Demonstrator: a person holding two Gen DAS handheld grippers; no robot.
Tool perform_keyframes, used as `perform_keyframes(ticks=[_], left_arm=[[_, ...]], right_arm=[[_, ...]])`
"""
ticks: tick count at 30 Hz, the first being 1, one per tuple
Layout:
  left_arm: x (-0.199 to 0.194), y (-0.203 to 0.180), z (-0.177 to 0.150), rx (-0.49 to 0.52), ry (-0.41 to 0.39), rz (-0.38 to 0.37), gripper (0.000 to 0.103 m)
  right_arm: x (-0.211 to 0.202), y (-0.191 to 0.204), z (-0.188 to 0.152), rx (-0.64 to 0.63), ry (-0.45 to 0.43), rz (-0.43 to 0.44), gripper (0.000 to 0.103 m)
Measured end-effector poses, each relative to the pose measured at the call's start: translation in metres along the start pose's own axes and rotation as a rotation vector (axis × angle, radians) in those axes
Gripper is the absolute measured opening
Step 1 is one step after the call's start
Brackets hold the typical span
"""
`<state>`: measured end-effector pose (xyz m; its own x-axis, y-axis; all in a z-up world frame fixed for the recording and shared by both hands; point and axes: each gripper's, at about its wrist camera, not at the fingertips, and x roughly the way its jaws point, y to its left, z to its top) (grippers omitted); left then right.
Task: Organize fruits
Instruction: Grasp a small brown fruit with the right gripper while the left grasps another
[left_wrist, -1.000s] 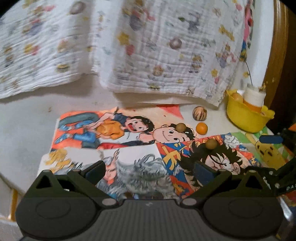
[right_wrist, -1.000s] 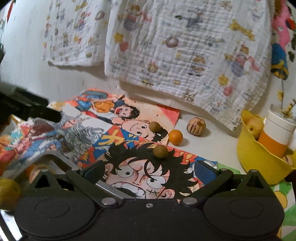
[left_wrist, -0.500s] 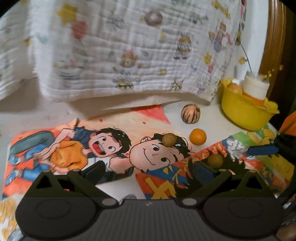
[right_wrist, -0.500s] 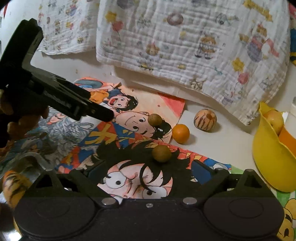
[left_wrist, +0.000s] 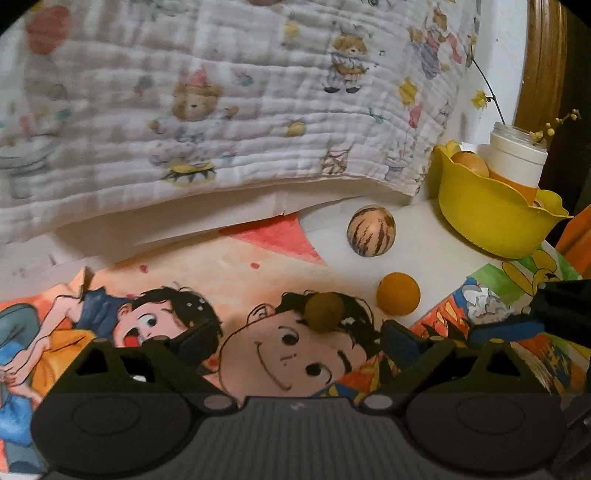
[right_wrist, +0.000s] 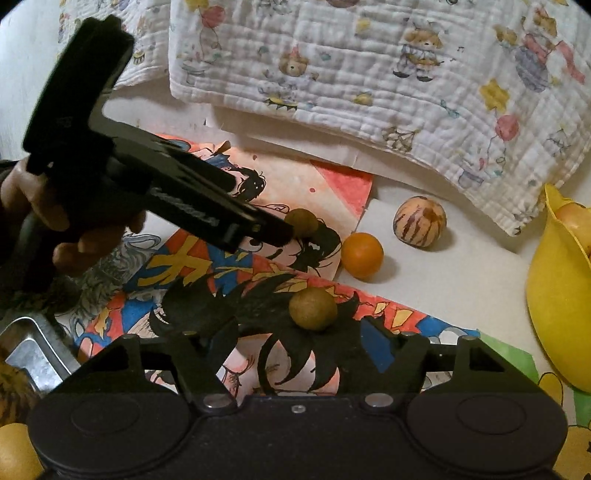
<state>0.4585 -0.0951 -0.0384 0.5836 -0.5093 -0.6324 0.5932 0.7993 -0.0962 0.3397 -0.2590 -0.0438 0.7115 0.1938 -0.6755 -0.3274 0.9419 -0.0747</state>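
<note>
Olive-brown fruit (right_wrist: 312, 308), loose on the drawings (right_wrist: 258, 288), is framed between the closing, untouching jaws of the right gripper (right_wrist: 295, 341). A second brown fruit (left_wrist: 324, 311) is approached by the left gripper (left_wrist: 295, 338), closing slightly, nothing held. Yellow bowl (left_wrist: 491, 221) is judged the destination, well apart.
</note>
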Motion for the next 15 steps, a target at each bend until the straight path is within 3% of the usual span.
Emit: perform_keyframes(ticks=[6, 15], left_arm=[[0.013, 0.001, 0.003, -0.021, 0.005, -0.015, 0.088], [0.022, -0.006, 0.004, 0.001, -0.005, -0.012, 0.066]], right_arm=[[0.004, -0.003, 0.001, 0.017, -0.008, 0.006, 0.065], [0.008, -0.008, 0.0, 0.048, -0.038, 0.02, 0.055]])
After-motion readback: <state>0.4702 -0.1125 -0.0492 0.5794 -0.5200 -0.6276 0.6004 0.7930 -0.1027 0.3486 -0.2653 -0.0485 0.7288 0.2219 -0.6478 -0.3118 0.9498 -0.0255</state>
